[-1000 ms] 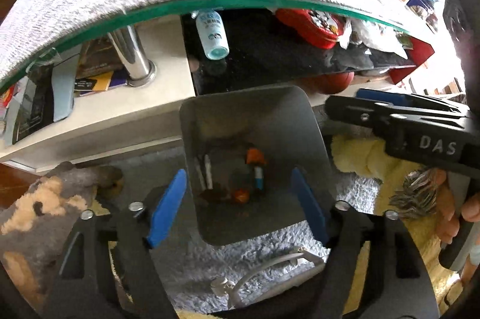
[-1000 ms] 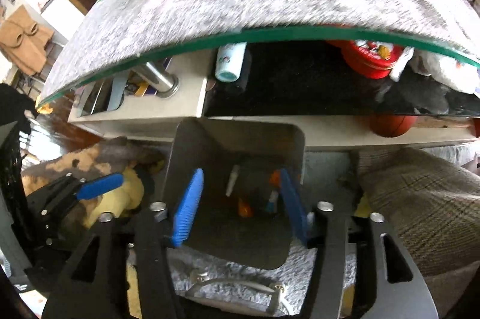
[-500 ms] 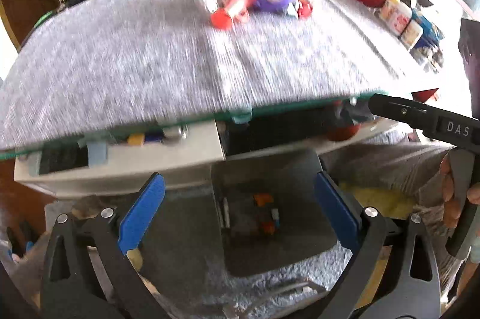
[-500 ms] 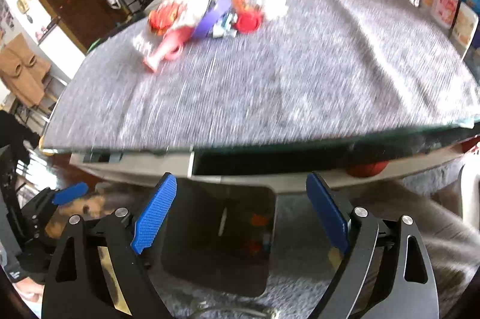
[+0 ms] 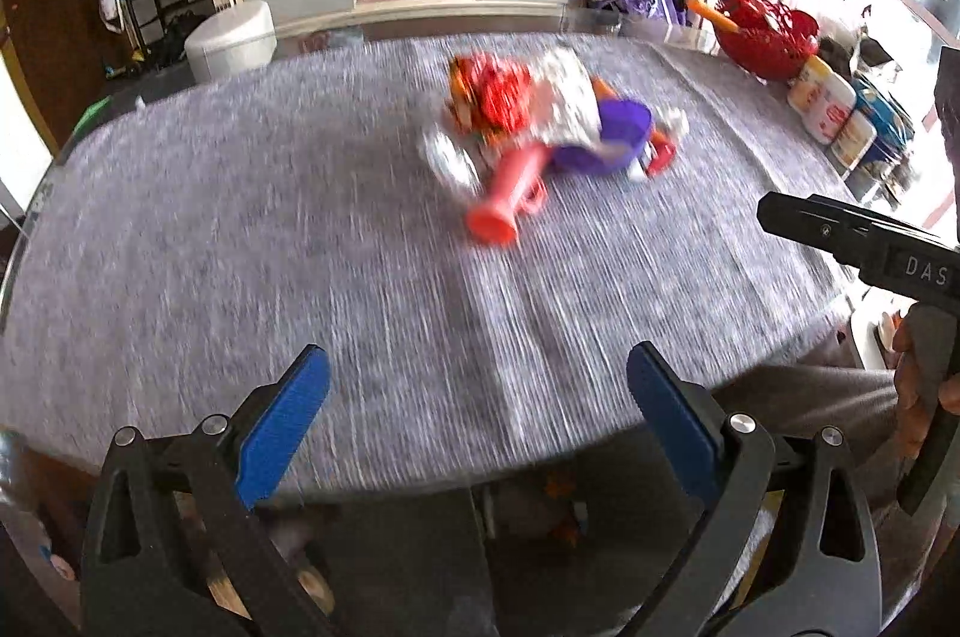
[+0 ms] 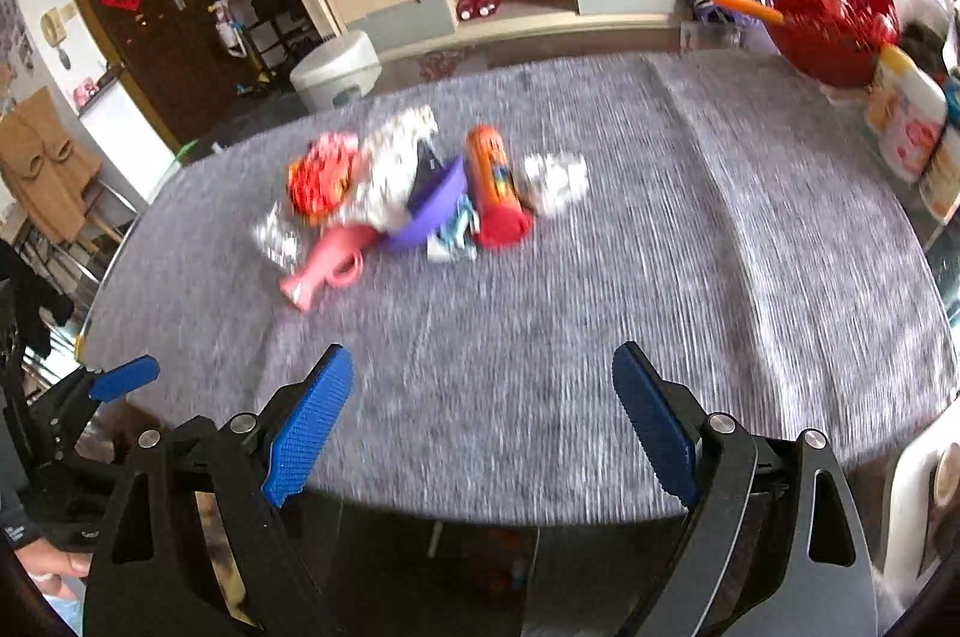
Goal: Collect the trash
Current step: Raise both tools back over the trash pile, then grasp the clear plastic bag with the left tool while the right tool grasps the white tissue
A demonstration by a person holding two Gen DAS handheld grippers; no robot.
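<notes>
Trash (image 6: 414, 199) is lying in a blurred heap near the middle of the grey-covered table (image 6: 690, 313). Going left to right through it: a pink cup (image 6: 327, 265) on its side, a red wrapper (image 6: 318, 178), a purple bowl (image 6: 429, 211), an orange can (image 6: 495, 184) and a crumpled white scrap (image 6: 555, 181). The left gripper (image 5: 477, 412) is hovering at the near edge, jaws spread wide with nothing between them. Beside it the right gripper (image 6: 483, 412) is gaping wide too, equally empty. A red basket (image 6: 831, 28) is sitting at the far right corner.
</notes>
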